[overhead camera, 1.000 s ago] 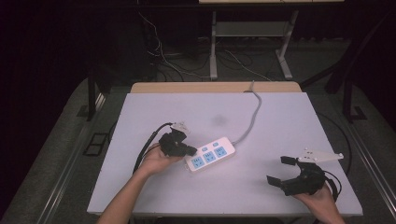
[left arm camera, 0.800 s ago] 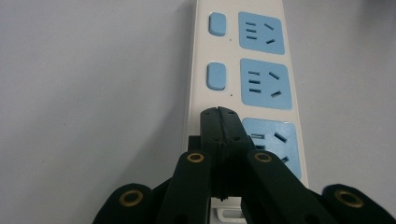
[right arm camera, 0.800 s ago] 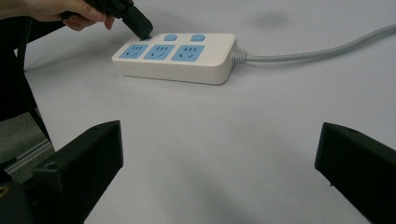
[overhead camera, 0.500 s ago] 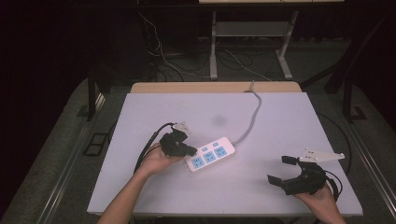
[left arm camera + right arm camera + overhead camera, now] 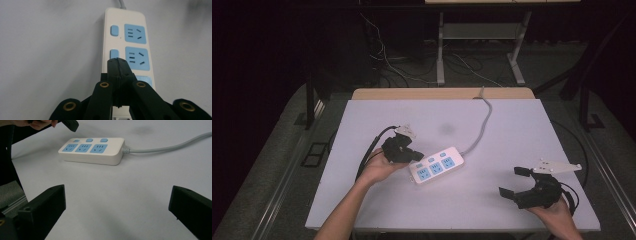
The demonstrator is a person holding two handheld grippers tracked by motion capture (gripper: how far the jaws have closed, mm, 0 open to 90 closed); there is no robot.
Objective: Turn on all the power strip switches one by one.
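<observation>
At table centre, high view: power strip (image 5: 436,167) lies flat, left gripper (image 5: 414,156) at its near end, right gripper (image 5: 512,182) parked well apart | left gripper view: jaws pressed together over the nearest switch, likely to press it | right gripper view: jaws spread wide, holding nothing, facing the strip.

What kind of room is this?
Probably a lab or workshop set up for recording tests. A plain white table holds just a power strip, loose cables lie on the floor behind, and the surroundings are dark.
</observation>
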